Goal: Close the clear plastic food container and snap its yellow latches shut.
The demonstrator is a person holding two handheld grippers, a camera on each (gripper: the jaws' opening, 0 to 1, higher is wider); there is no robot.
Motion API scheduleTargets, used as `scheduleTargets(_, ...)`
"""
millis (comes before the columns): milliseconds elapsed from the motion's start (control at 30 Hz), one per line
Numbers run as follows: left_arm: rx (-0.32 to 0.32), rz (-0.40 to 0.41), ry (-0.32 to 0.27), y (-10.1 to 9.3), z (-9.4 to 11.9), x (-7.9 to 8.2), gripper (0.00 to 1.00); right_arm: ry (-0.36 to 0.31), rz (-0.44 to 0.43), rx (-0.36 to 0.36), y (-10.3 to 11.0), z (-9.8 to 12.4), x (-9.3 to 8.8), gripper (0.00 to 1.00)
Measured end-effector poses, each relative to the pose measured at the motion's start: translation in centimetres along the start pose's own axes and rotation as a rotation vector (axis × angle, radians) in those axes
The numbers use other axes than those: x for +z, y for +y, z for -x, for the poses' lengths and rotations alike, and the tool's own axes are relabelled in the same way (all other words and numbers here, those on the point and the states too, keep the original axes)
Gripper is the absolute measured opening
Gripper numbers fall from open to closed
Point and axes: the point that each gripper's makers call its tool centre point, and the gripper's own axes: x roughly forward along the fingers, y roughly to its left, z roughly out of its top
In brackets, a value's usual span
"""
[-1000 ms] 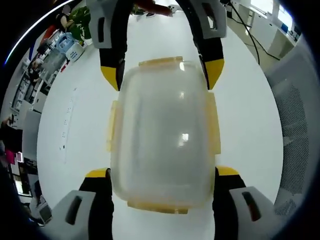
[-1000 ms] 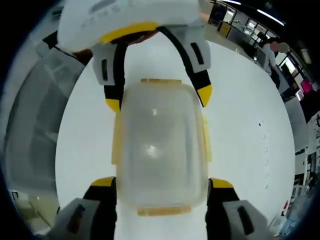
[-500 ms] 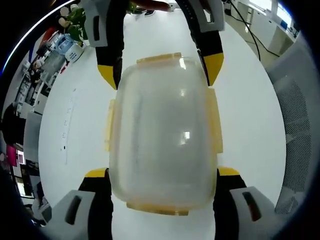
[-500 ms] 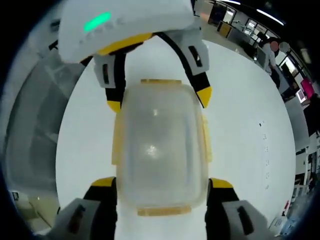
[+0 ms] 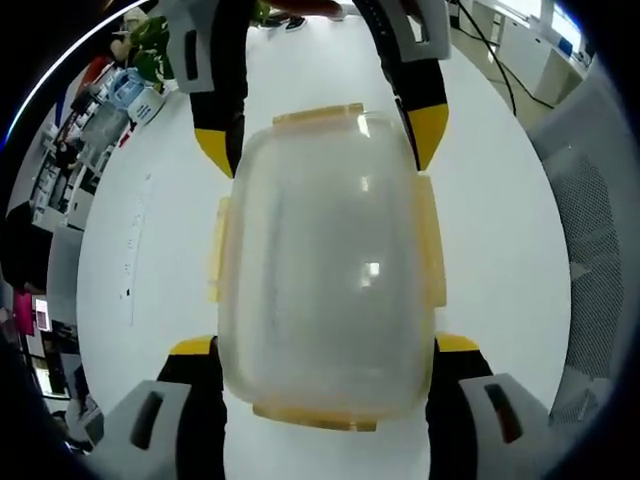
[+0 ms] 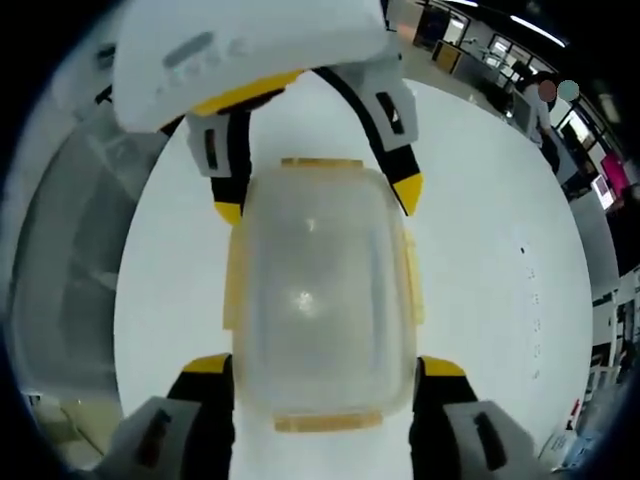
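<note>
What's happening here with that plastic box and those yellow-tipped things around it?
A person works two handheld tools on a clear food container that sits on a white table. The left tool straddles one end of the container, and the right tool straddles the opposite end, so they face each other. The lid is on, and the yellow latches line its edges; whether they are snapped shut is unclear.

round white desk (image 5: 500,200) w/ grey mesh chair (image 5: 590,250) beside it. green plant (image 5: 150,40) & cluttered shelves (image 5: 60,160) in bg. ceiling strip lights (image 6: 530,25) over open office area.
</note>
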Motion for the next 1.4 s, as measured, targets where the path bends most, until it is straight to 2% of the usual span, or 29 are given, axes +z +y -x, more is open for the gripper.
scheduleTargets(133,0.001,-0.004,0.003,-0.1,0.2,-0.8,0.81,0.006,-0.003,-0.004,0.2,-0.3,0.9,0.71)
scheduleTargets(667,0.009,0.01,0.025,-1.1,2.0,-5.9,0.81,0.001,0.007,0.001,1.3,-1.9,5.7,0.71)
scheduleTargets(967,0.014,0.014,0.033,-1.5,2.7,-8.0,0.82,0.007,0.008,0.001,1.9,-2.6,7.9,0.71)
scheduleTargets(1133,0.015,0.015,0.029,-1.5,2.9,-8.6,0.82,0.005,0.006,-0.002,2.0,-2.7,8.5,0.71)
scheduleTargets(1400,0.016,0.021,0.022,-0.9,2.8,-8.5,0.82,0.007,0.006,0.0,1.4,-2.7,8.5,0.71)
